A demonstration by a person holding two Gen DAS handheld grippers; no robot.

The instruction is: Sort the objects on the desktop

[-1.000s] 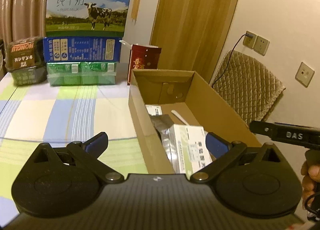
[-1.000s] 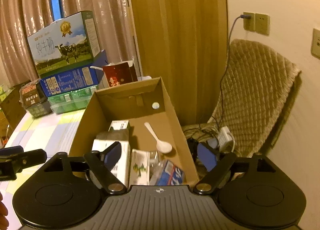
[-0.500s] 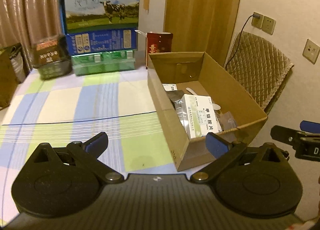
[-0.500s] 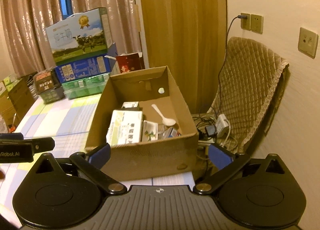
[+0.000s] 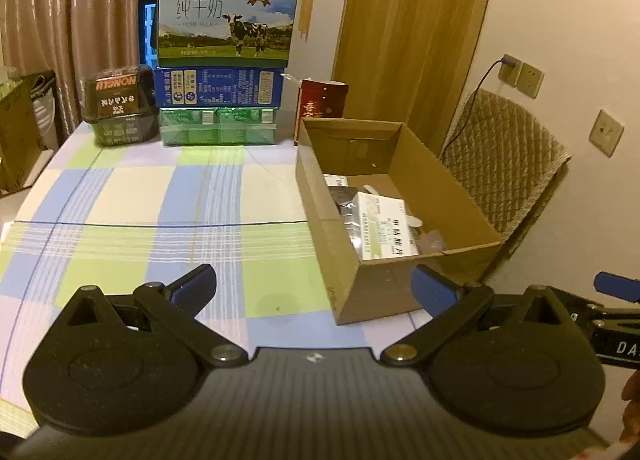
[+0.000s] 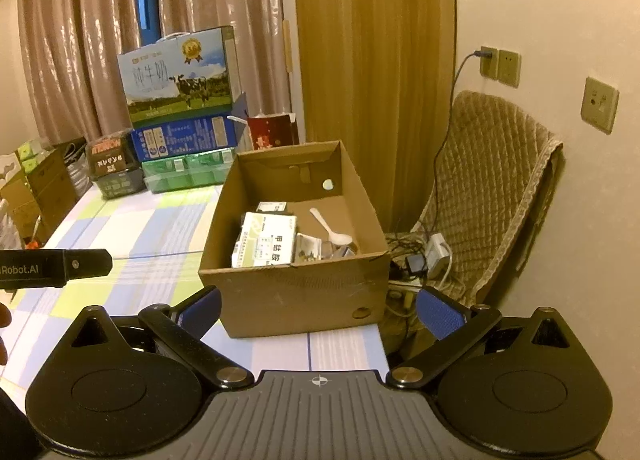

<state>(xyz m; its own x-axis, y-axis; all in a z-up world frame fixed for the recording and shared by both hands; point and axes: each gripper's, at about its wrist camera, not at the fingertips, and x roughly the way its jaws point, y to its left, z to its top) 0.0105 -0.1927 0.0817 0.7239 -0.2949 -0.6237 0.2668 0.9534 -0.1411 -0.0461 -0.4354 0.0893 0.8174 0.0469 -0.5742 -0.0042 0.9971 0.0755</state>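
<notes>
Your left gripper and right gripper both stand wide apart, holding nothing, short of the cardboard box on the checked tablecloth. Inside it lie a white medicine carton and a spoon; the carton's print is too small to read. The milk case reads "PURE MILK".

Checked tablecloth bare, passable; cardboard box blocks right edge, stacked cartons block rear.
</notes>
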